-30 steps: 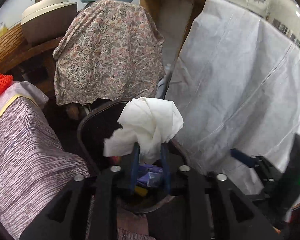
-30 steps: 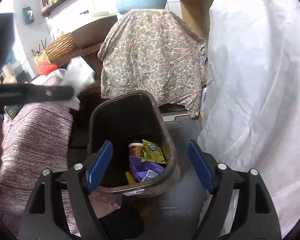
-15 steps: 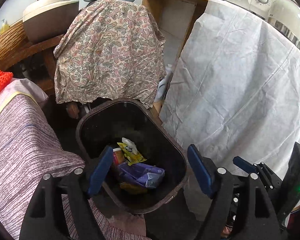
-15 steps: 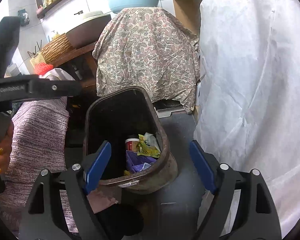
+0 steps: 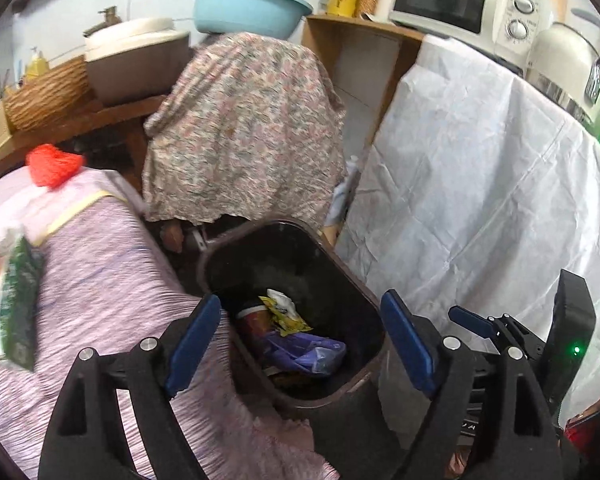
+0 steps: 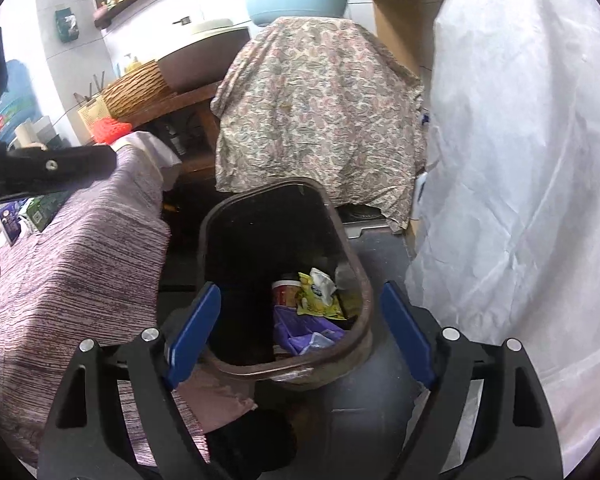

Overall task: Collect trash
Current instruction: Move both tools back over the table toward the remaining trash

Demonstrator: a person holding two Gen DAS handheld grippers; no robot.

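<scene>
With the tissue gone from its jaws, the left gripper (image 5: 302, 342) has just opened, empty, over the bin (image 5: 374, 322); right gripper (image 6: 300, 330) open, empty. One item is probably binned.

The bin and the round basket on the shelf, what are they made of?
The bin looks like dark brown plastic: smooth, thin moulded walls with a slight shine at the rim. The basket looks woven from straw or cane: tan ridged rows show, though which fibre is unclear.
</scene>
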